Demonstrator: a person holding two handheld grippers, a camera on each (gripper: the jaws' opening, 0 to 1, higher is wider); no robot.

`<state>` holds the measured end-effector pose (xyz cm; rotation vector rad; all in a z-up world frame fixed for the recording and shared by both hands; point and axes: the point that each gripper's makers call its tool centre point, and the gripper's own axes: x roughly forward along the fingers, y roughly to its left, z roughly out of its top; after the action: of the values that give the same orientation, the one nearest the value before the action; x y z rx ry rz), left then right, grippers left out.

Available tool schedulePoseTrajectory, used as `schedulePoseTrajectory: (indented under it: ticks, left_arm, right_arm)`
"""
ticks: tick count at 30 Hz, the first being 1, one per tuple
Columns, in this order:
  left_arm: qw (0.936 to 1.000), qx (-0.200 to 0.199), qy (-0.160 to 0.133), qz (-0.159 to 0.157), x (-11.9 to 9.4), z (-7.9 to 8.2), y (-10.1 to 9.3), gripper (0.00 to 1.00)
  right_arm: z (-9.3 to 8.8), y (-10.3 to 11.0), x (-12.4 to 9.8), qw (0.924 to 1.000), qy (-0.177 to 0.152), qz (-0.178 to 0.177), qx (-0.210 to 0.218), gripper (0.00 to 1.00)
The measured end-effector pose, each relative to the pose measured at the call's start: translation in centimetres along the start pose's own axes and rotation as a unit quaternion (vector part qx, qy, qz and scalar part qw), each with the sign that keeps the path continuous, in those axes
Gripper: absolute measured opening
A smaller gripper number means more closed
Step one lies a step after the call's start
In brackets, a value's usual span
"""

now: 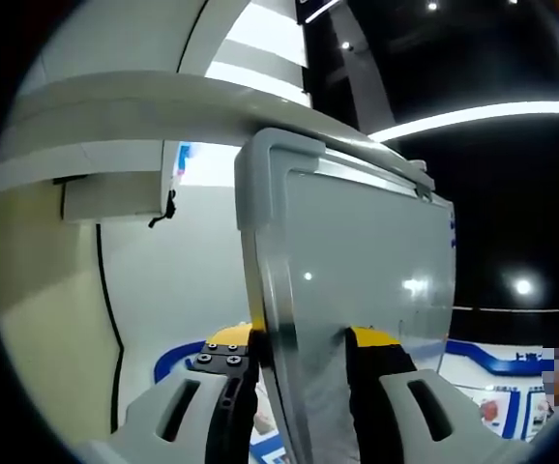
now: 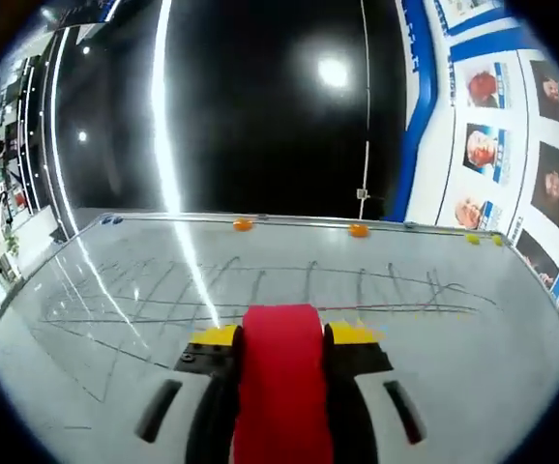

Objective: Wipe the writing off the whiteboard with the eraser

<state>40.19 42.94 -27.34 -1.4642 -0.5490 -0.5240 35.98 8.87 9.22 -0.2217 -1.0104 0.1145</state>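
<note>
We see the left gripper [image 1: 302, 362] pinching the whiteboard [image 1: 367, 271] edge at centre frame, right gripper [image 2: 281, 338] clamped on the red eraser [image 2: 281, 382] low centre, against the board's faint lines [image 2: 260, 290].

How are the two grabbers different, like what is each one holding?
The left gripper is clamped on the whiteboard edge; the right gripper is clamped on a red eraser. The left sits at the board's rim; the right faces the board's scribbled lines. Both have yellow-tipped jaws, shut on something.
</note>
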Motion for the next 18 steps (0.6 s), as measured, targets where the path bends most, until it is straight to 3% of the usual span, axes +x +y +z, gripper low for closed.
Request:
schedulePoseTrajectory:
  ticks: [4, 7, 10, 14, 18]
  left_arm:
    - [1.0000, -0.002, 0.000, 0.001, 0.0, 0.0, -0.1, 0.38]
    - [1.0000, -0.003, 0.002, 0.002, 0.0, 0.0, -0.1, 0.38]
    - [1.0000, -0.003, 0.005, 0.001, 0.0, 0.0, -0.1, 0.38]
    - [1.0000, -0.004, 0.004, -0.001, -0.1, -0.1, -0.1, 0.38]
    - [1.0000, -0.005, 0.004, 0.001, -0.1, -0.2, -0.1, 0.38]
  right_arm:
    - [-0.5, 5.6, -0.3, 0.9979, 0.002, 0.054, -0.036, 0.28]
    - [-1.2, 10.3, -1.3, 0.9909, 0.008, 0.115, -0.071, 0.28]
    - [-2.0, 13.3, -2.4, 0.9818, 0.014, 0.165, -0.094, 0.28]
    - [-1.9, 13.3, -2.5, 0.9788, 0.022, 0.177, -0.101, 0.28]
    - [-1.2, 11.6, -1.7, 0.9758, 0.022, 0.184, -0.116, 0.28]
